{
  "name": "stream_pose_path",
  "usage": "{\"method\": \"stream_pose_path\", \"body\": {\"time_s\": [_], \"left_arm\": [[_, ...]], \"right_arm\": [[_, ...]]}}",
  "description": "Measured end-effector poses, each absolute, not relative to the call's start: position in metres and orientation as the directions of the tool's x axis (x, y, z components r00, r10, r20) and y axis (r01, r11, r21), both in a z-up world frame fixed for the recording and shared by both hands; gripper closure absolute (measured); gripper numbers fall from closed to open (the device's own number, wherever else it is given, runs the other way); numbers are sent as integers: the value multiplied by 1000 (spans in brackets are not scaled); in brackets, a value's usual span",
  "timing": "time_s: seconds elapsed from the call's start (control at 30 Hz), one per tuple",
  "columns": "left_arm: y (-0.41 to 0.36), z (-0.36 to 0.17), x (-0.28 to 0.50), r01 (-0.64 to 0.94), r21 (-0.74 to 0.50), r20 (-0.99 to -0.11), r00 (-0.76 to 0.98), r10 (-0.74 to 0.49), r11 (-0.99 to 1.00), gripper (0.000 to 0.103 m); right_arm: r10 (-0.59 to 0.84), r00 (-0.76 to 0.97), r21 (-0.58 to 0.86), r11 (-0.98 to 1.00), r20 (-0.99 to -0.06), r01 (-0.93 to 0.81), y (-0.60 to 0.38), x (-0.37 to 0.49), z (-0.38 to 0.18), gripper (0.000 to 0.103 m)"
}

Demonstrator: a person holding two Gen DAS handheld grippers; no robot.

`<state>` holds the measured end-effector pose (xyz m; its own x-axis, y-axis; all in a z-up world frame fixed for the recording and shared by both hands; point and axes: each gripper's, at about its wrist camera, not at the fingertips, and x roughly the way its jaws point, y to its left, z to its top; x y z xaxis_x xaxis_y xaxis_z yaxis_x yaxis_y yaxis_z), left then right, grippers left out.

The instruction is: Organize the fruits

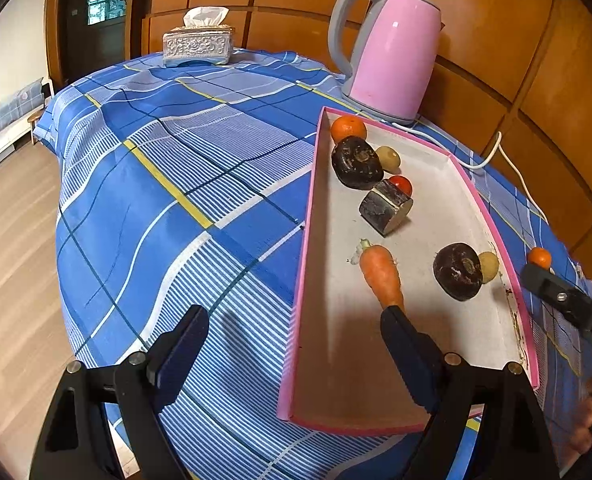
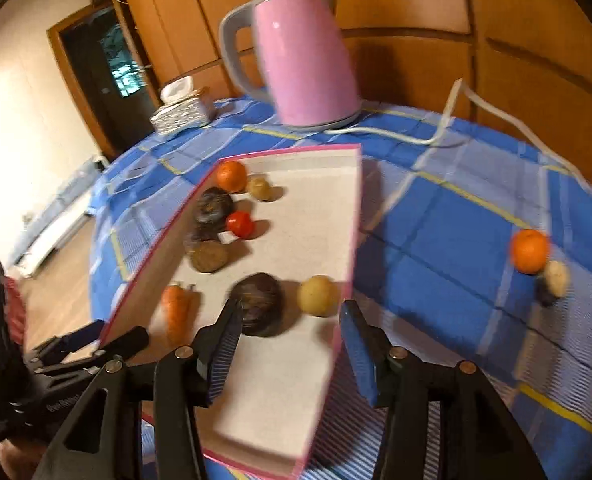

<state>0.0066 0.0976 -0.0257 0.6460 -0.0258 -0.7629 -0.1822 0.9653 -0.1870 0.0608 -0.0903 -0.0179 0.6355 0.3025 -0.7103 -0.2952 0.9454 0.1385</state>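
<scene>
A pink-rimmed tray holds an orange, two dark round fruits, a tomato, a cut dark chunk, a carrot and two small potatoes. My left gripper is open and straddles the tray's left wall, one finger by the carrot's tip. My right gripper is open over the tray's near right part, with nothing between its pads; a dark fruit and a potato lie just beyond. On the cloth lie another orange and a pale potato.
A pink kettle stands behind the tray, and its white cord trails across the blue checked cloth. A tissue box sits at the table's far edge. A wood panel wall runs close behind. The floor drops off to the left.
</scene>
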Motion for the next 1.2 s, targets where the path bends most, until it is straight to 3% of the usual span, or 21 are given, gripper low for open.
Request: {"method": "stream_pose_path", "body": {"time_s": [0.27, 0.6, 0.97, 1.2], "left_arm": [[95, -25, 5, -178, -185, -761, 648, -26, 967, 15], [93, -22, 5, -166, -181, -755, 655, -28, 969, 15], [88, -10, 5, -134, -184, -728, 684, -43, 974, 15], [63, 21, 9, -12, -196, -680, 722, -127, 980, 15]], "right_arm": [[234, 684, 138, 971, -691, -194, -131, 46, -11, 52], [44, 703, 98, 995, -709, 36, -208, 26, -24, 52], [-283, 665, 44, 902, -691, 429, -315, -16, -30, 52], [-463, 563, 5, 770, -684, 638, -359, -39, -41, 52]]}}
